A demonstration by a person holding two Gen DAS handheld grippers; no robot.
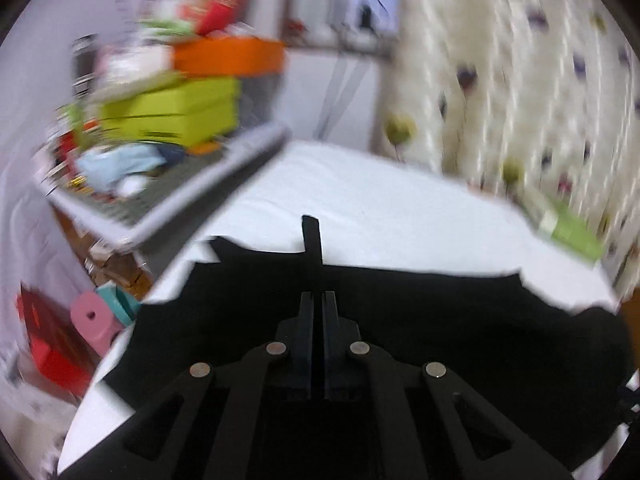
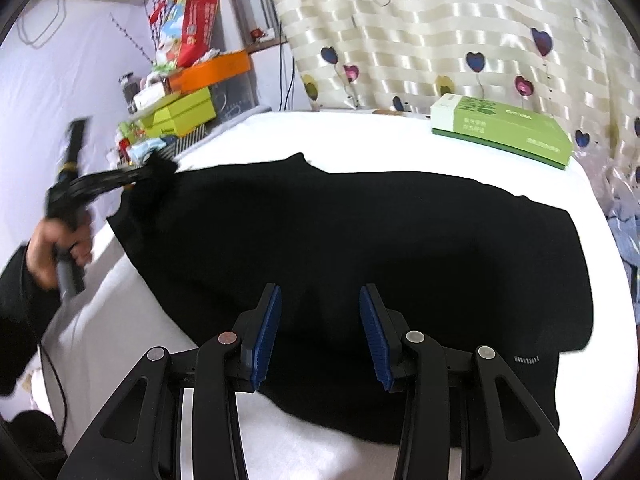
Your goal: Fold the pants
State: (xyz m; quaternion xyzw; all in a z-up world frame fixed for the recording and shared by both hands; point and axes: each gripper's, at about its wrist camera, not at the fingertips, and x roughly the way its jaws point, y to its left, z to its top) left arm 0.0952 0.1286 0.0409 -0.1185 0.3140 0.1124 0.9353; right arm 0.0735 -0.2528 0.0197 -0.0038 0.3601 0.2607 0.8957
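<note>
Black pants (image 2: pixel 360 240) lie spread across a white-covered table (image 2: pixel 360 140). In the right wrist view, my left gripper (image 2: pixel 158 170) is at the far left end of the pants, shut on a bunched corner of the fabric and held by a hand (image 2: pixel 60 248). In the blurred left wrist view, that left gripper (image 1: pixel 318 300) has its jaws together, and a strip of black pants fabric (image 1: pixel 312 236) sticks up past them. My right gripper (image 2: pixel 320 300) hangs open over the near edge of the pants, its blue pads (image 2: pixel 266 336) wide apart with nothing between them.
A green box (image 2: pixel 504 132) lies at the table's far right, in front of a heart-patterned curtain (image 2: pixel 440 40). A cluttered shelf with green and orange boxes (image 2: pixel 188 108) stands at the far left. A pink stool (image 1: pixel 96 320) sits on the floor to the left.
</note>
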